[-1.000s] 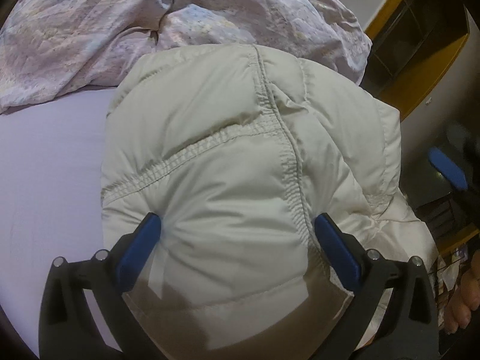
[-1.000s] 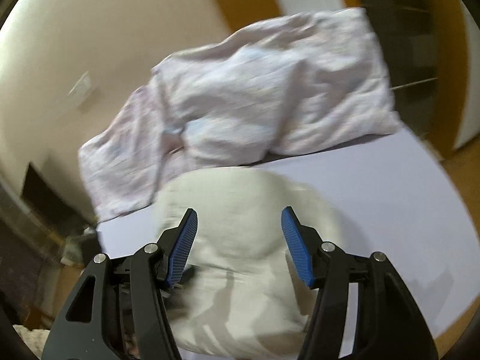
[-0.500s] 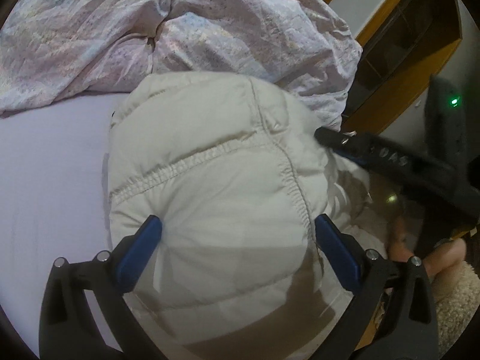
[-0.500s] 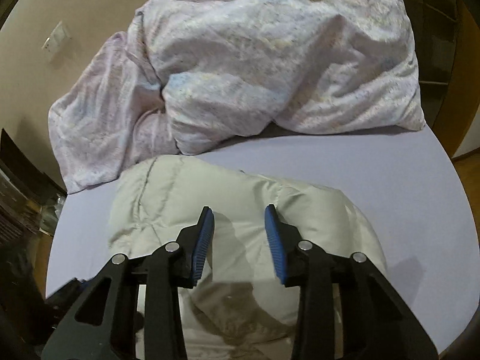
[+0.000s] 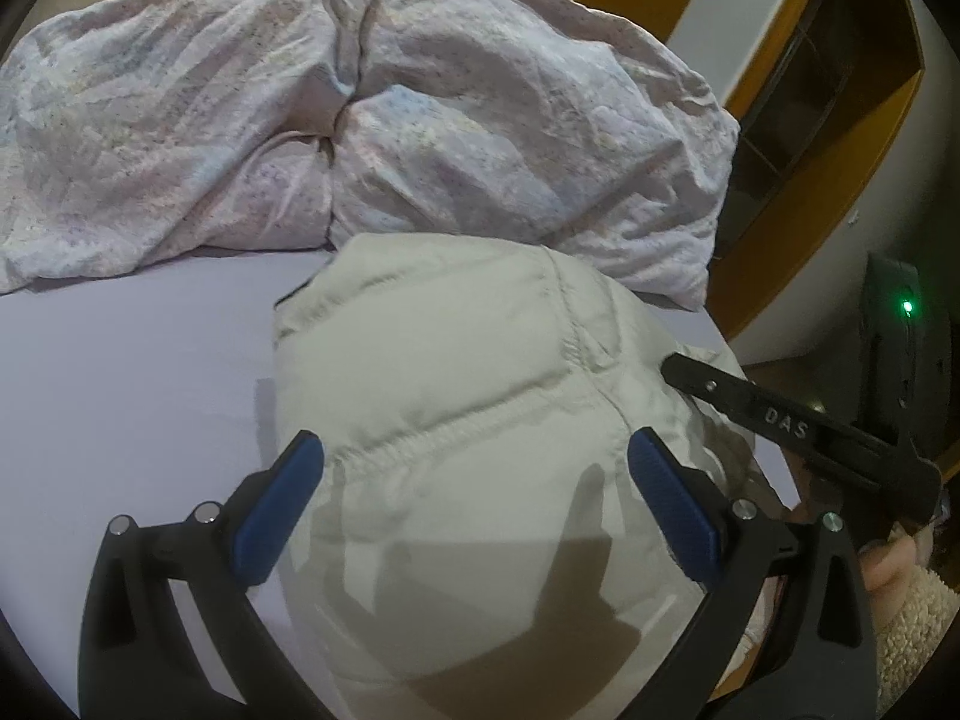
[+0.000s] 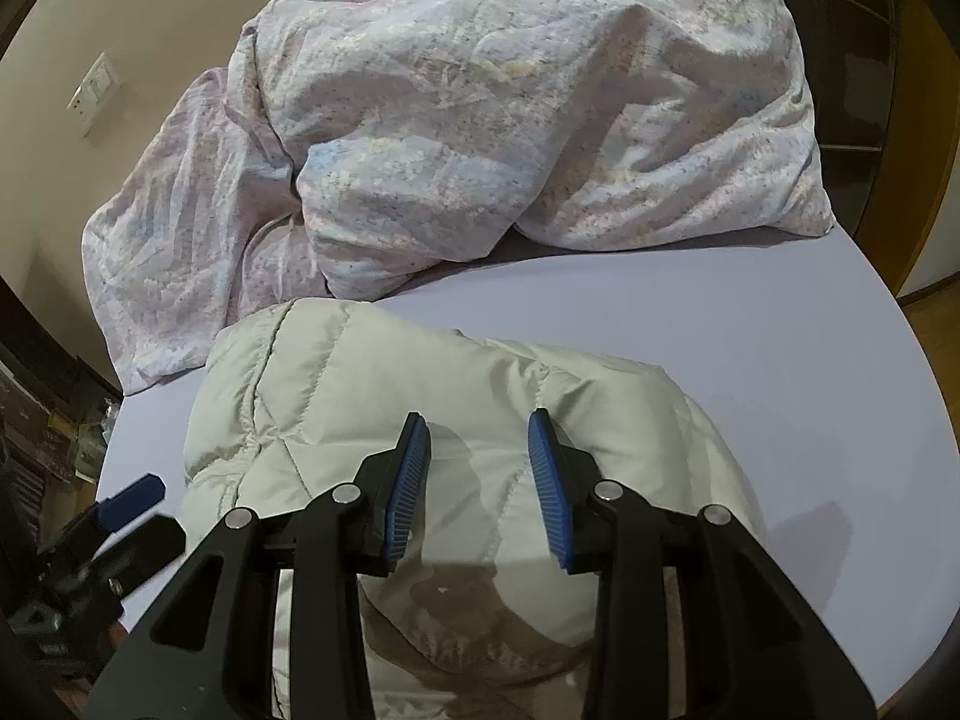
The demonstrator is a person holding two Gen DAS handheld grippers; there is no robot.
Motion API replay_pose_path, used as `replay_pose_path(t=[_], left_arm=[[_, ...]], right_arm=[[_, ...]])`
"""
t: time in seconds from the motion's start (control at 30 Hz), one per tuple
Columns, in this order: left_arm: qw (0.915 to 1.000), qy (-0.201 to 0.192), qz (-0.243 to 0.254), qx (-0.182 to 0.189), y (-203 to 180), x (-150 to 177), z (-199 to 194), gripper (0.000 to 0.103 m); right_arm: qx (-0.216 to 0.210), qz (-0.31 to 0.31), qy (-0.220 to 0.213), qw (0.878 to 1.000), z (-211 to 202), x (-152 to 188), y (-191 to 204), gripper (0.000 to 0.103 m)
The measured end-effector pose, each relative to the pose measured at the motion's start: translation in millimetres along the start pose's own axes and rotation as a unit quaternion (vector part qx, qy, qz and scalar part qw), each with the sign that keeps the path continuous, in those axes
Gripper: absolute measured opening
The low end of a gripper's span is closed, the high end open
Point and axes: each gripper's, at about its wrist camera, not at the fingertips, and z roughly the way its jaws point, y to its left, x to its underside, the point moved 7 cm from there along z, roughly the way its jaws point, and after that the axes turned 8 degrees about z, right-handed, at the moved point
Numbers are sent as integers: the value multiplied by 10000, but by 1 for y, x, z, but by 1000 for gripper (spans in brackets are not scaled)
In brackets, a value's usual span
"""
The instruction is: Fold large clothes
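A cream puffer jacket lies bunched up on the lilac bed sheet. My left gripper hovers over its near end with the jaws wide open and the padded fabric below the gap. In the right wrist view the same jacket fills the lower middle. My right gripper stands just above it, jaws narrowed but apart, nothing pinched between the blue pads. From the left wrist view, one black finger of the right gripper reaches the jacket's right edge. The left gripper's blue pad shows at the lower left.
A crumpled pale floral duvet is heaped across the far side of the bed, close behind the jacket. Wooden shelving stands past the bed's right corner. A hand in a fleecy sleeve holds the right gripper. Bare sheet lies right of the jacket.
My right gripper came down over the jacket and its jaws narrowed. My left gripper drew back and up a little, so the jacket sits farther off and more sheet shows.
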Motion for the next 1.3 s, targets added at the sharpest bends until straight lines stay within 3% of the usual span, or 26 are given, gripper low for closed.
replay_pose_path(t=[0.67, 1.3], left_arm=[[9997, 110, -42, -235, 11, -5, 11, 100], [9970, -45, 303, -708, 2, -28, 33, 101]], right_arm=[[459, -227, 81, 9987, 33, 13, -37, 36], [307, -173, -226, 9991, 15, 7, -45, 36]])
